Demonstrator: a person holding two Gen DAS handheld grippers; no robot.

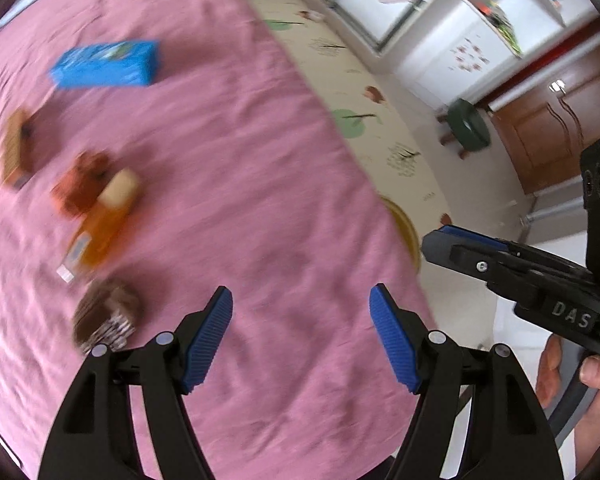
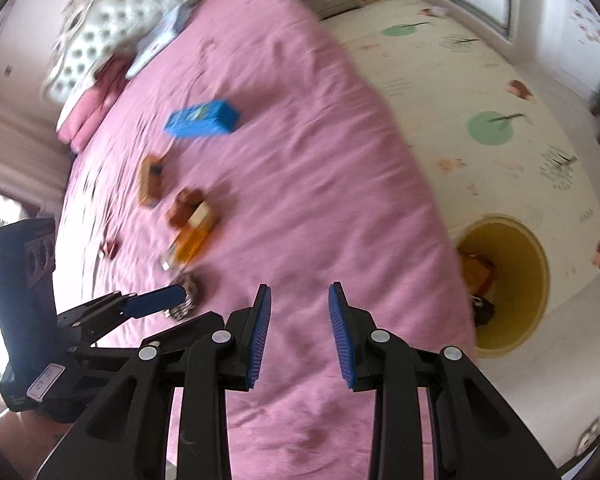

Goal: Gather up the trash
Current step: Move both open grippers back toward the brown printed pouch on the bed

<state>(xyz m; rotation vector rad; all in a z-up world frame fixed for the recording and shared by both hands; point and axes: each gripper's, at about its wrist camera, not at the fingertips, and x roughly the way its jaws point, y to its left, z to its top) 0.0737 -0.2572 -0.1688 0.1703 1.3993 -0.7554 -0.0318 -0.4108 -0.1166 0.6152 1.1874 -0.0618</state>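
**Both my claws are empty and the trash is not close yet**

My left claw [image 1: 301, 336] is wide and holds nothing. My right claw [image 2: 299, 336] is narrow, with a gap between its pads, and it holds nothing too. Both hang over bare pink bed [image 2: 320, 140].

What could go wrong? The pictures are blurry, so I think I am going fast. If I grab like this, I could miss, or knock one thing into another. The pieces in the middle sit very close together. My wide left claw could catch two at once. My right claw may be too narrow for the blue box [image 2: 201, 119]; I would need to spread it first. A bump could push trash off the bed edge, beside the bin [image 2: 538, 280] and not in it.

Where is the trash? The brown wrapper [image 1: 107, 316] is nearest, just left of my left claw. Past it lie the orange pack [image 1: 96, 232] and a brown lump [image 1: 85, 180], touching. The flat brown box [image 1: 17, 152] is farther left. The blue box is far up the bed. The yellow bin stands on the floor by the bed's right edge, with some trash inside.
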